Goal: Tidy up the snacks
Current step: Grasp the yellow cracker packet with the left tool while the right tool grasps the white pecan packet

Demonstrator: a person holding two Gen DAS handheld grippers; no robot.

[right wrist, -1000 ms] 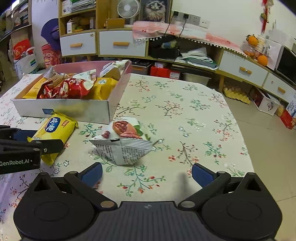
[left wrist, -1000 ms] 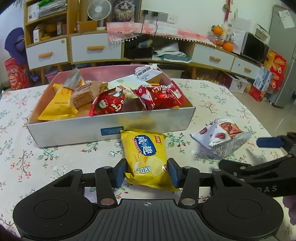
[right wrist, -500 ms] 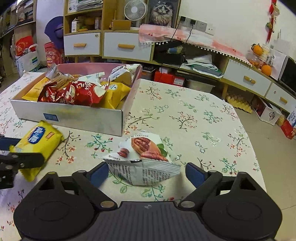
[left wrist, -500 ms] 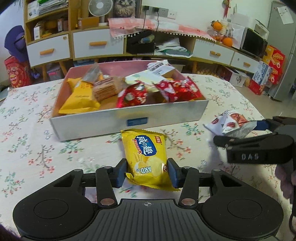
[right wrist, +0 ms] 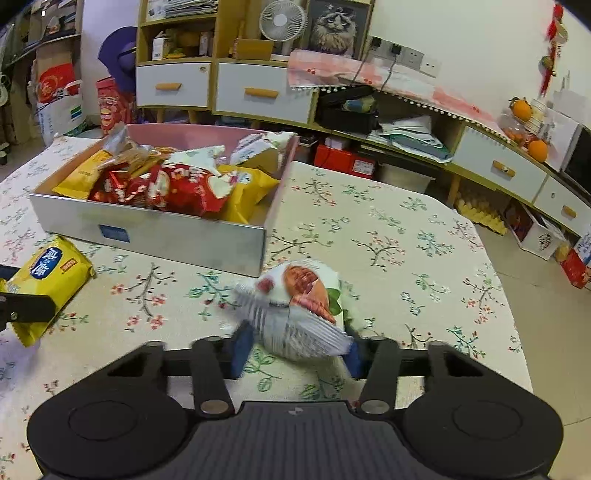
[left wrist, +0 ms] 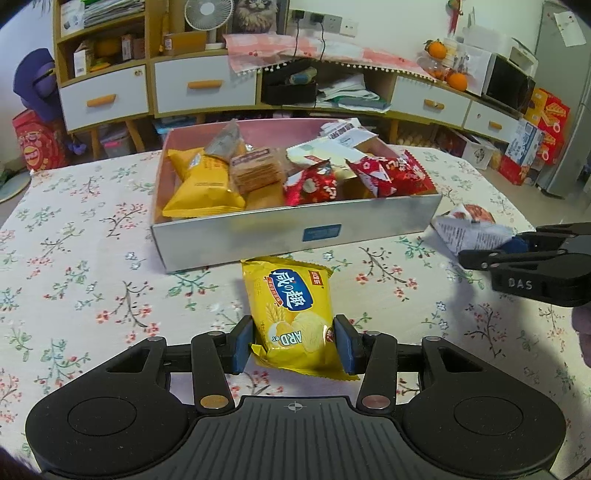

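Note:
My left gripper (left wrist: 293,343) is shut on the lower end of a yellow cracker packet (left wrist: 291,302), in front of the silver snack box (left wrist: 258,236). The same packet (right wrist: 48,269) shows at the left edge of the right wrist view. A white nut packet (right wrist: 295,314) with a red-brown picture sits between the pads of my right gripper (right wrist: 297,350), near the box's right corner. Its jaws are closing, and the pads press on the packet's sides. The box (right wrist: 166,236) holds several yellow and red snack bags. In the left wrist view the right gripper (left wrist: 517,254) reaches in from the right.
A floral tablecloth (left wrist: 92,266) covers the table. The table's right edge (right wrist: 491,295) drops to the floor. Behind the table stand low cabinets with white drawers (left wrist: 203,86), a fan (left wrist: 208,18) and oranges (left wrist: 458,79).
The right gripper's wide-open jaws came in around the white nut packet and closed on it. The left gripper shifted sideways with the yellow packet, so the box now sits more central in its view.

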